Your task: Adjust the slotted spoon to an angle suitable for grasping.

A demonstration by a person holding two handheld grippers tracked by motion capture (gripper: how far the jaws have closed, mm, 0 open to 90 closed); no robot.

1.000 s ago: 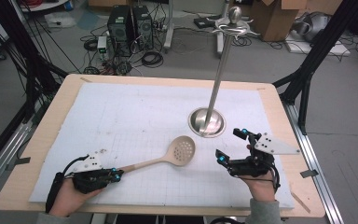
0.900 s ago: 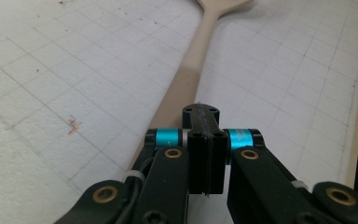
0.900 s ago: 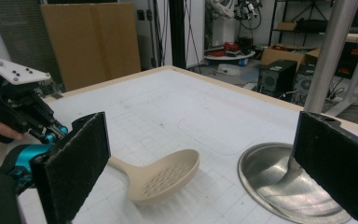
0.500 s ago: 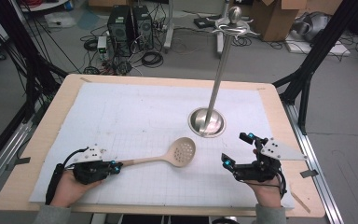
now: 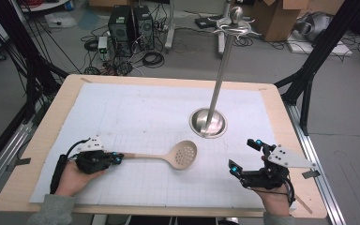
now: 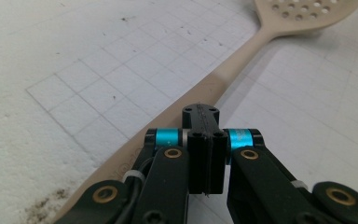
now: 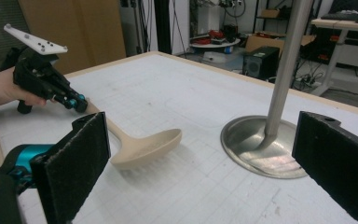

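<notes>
A beige slotted spoon (image 5: 183, 154) lies flat on the white gridded mat, its handle pointing left. My left gripper (image 5: 119, 157) sits at the handle's end. In the left gripper view its jaws (image 6: 205, 140) are pressed together with no gap, and the spoon handle (image 6: 223, 84) runs beneath their tips. I cannot tell whether the tips touch the handle. My right gripper (image 5: 243, 154) is near the front right of the mat, open wide with nothing between its pads (image 7: 81, 158). It faces the spoon (image 7: 144, 144) and the left gripper (image 7: 72, 101) across the table.
A tall metal pole rises tilted from a round steel base (image 5: 201, 126) behind the spoon, right of centre; the base (image 7: 242, 149) lies just ahead of my right gripper. The wooden table edge (image 5: 37, 140) frames the mat. Computers and cables are on the floor beyond.
My left gripper moved away from the front edge, and the spoon's handle end swung with it so the spoon now lies nearly level. My right gripper drifted right and toward the front edge.
</notes>
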